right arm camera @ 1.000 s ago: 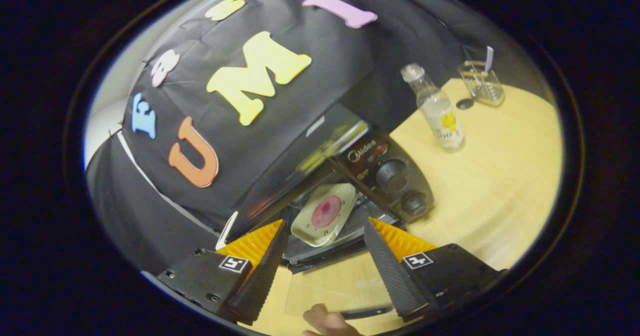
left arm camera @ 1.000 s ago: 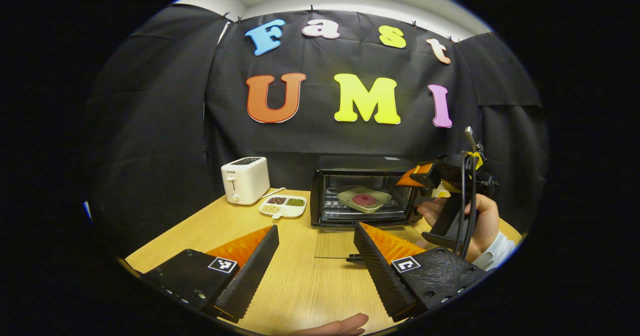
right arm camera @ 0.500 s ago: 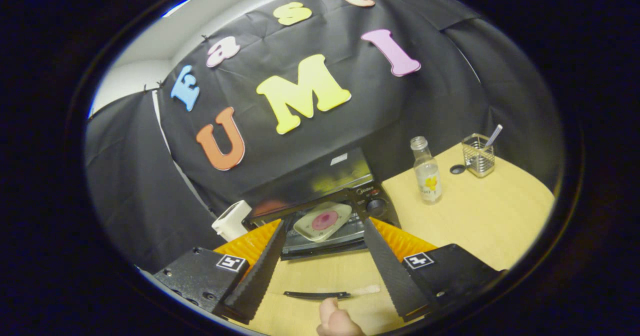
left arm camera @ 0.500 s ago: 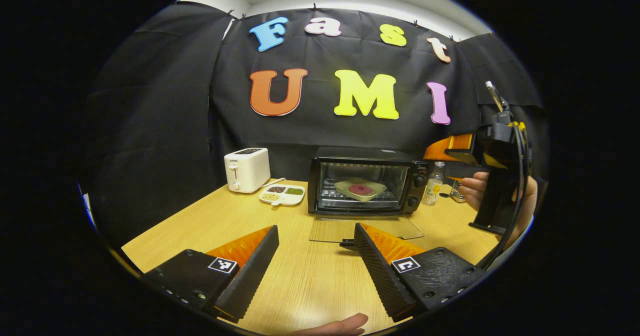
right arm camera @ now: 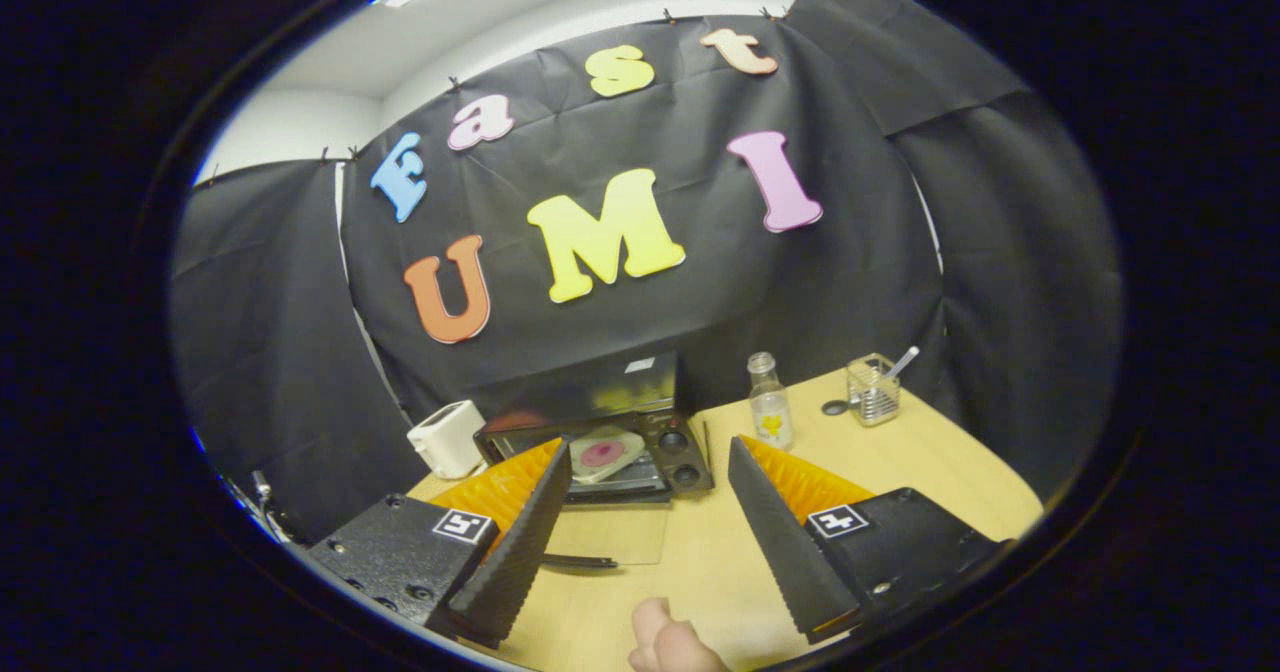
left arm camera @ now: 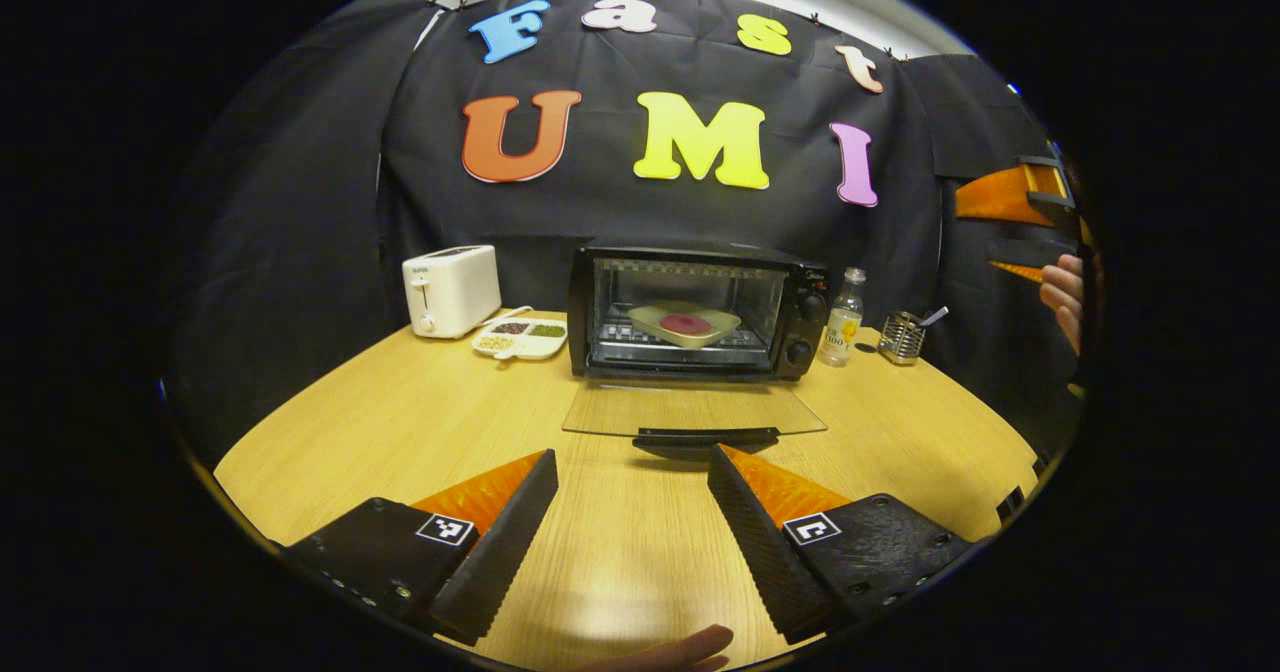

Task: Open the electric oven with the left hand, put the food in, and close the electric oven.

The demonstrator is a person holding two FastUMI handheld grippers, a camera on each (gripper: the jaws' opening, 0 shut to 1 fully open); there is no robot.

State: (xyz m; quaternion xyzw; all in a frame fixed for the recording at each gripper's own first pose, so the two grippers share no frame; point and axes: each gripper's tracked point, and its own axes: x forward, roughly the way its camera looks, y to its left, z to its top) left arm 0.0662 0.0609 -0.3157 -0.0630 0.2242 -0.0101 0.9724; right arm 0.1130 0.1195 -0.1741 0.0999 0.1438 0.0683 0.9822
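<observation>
The left tongs (left arm camera: pixel 632 512) sit at the bottom of the left gripper view, fingers spread wide with nothing between them. The right tongs (right arm camera: pixel 648 522) gape equally at the bottom of the right gripper view, empty. A hand (left arm camera: pixel 1063 297) shows at the right edge of the left gripper view.

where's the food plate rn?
In the left gripper view the plate of food sits on the rack inside the open oven, mid-table, between the snack tray and bottle.
</observation>
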